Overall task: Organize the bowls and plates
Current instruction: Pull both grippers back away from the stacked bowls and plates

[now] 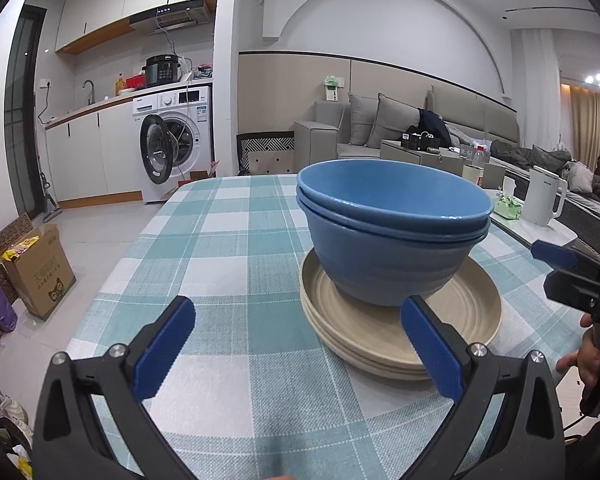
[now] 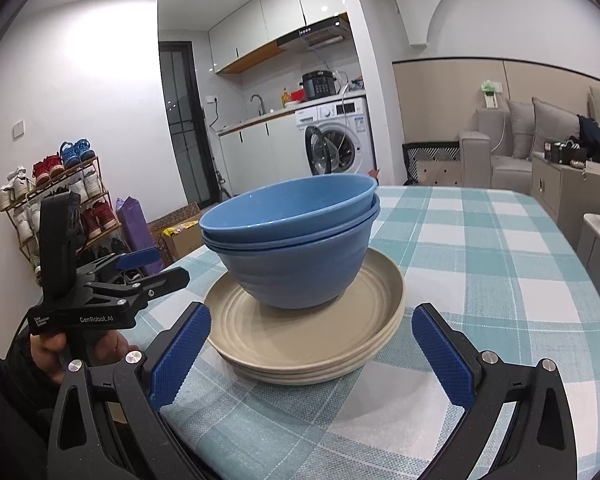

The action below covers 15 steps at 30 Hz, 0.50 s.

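Left wrist view: I see my left gripper (image 1: pixel 296 338) released, jaws spread wide and empty, low over the checked bench (image 1: pixel 220 240). The blue bowls (image 1: pixel 392 232), nested together, sit on the stack of beige plates (image 1: pixel 384 340) just ahead. From the right wrist, my right gripper (image 2: pixel 312 346) is likewise spread and empty, facing the same plates (image 2: pixel 300 344) and bowls (image 2: pixel 296 248).
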Each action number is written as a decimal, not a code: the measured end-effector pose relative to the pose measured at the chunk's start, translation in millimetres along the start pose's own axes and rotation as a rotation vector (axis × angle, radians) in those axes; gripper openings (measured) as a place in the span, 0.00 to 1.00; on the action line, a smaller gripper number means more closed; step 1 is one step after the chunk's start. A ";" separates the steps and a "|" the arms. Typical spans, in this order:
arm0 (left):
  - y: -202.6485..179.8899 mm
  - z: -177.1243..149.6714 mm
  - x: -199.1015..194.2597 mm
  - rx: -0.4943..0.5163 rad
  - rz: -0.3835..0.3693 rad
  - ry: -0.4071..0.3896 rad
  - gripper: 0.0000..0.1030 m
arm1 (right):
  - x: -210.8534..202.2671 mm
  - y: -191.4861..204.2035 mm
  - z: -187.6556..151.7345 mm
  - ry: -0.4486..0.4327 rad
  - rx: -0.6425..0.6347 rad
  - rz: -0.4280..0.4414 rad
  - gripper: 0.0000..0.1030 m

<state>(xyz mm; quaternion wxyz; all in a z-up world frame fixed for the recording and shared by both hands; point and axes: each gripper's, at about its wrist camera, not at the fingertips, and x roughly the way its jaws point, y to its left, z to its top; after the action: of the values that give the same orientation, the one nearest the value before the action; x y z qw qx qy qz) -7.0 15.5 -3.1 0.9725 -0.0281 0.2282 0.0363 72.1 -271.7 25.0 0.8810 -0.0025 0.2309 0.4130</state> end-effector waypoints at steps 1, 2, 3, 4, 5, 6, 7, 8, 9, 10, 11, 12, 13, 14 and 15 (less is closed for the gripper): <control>-0.2 -1.0 -0.2 0.001 -0.001 -0.001 1.00 | -0.9 0.5 -0.5 -0.009 -0.007 -0.002 0.99; -0.1 -1.7 0.0 0.000 -0.002 -0.003 1.00 | -1.3 1.0 -0.4 -0.008 -0.011 -0.001 0.99; -0.2 -2.3 0.2 -0.001 -0.004 -0.003 1.00 | -1.0 1.6 -0.7 -0.009 -0.013 0.002 0.99; -0.1 -2.5 0.4 -0.003 -0.010 -0.002 1.00 | -0.8 2.4 -1.3 -0.008 -0.016 0.009 0.99; 0.2 -2.8 0.3 -0.005 -0.012 -0.003 1.00 | -0.9 3.4 -2.0 -0.007 -0.019 0.014 0.99; 0.4 -3.2 0.5 -0.006 -0.011 -0.004 1.00 | -0.2 4.6 -2.8 -0.004 -0.023 0.019 0.99; 0.5 -3.5 0.6 -0.008 -0.009 -0.005 1.00 | 0.3 5.9 -3.4 -0.003 -0.028 0.021 0.99; 0.9 -3.7 0.9 -0.010 -0.009 -0.005 1.00 | 0.8 6.6 -3.2 -0.001 -0.030 0.025 0.99; 1.1 -4.1 1.0 -0.012 -0.010 -0.005 1.00 | 1.2 7.9 -3.9 0.002 -0.033 0.030 0.99; 1.3 -4.5 1.3 -0.013 -0.012 -0.004 1.00 | 1.8 8.8 -4.6 0.004 -0.036 0.032 0.99; 1.0 -4.9 0.7 -0.013 -0.012 -0.005 1.00 | 2.4 9.5 -5.6 0.005 -0.036 0.034 0.99; 1.3 -5.3 1.0 -0.014 -0.011 -0.005 1.00 | 2.8 10.1 -6.7 0.008 -0.035 0.037 0.99; 1.4 -5.7 1.4 -0.016 -0.011 -0.003 1.00 | 3.7 10.2 -7.7 0.014 -0.034 0.040 0.99; 1.3 -6.0 1.8 -0.016 -0.011 -0.001 1.00 | 3.8 10.4 -8.0 0.016 -0.035 0.039 0.99; 1.1 -6.5 1.7 -0.015 -0.011 -0.001 1.00 | 3.5 10.6 -8.4 0.015 -0.035 0.038 0.99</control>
<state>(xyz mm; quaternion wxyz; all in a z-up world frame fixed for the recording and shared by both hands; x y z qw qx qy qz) -8.5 16.2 -9.7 0.9726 -0.0367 0.2271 0.0328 62.9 -263.8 18.0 0.8710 -0.0166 0.2303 0.4338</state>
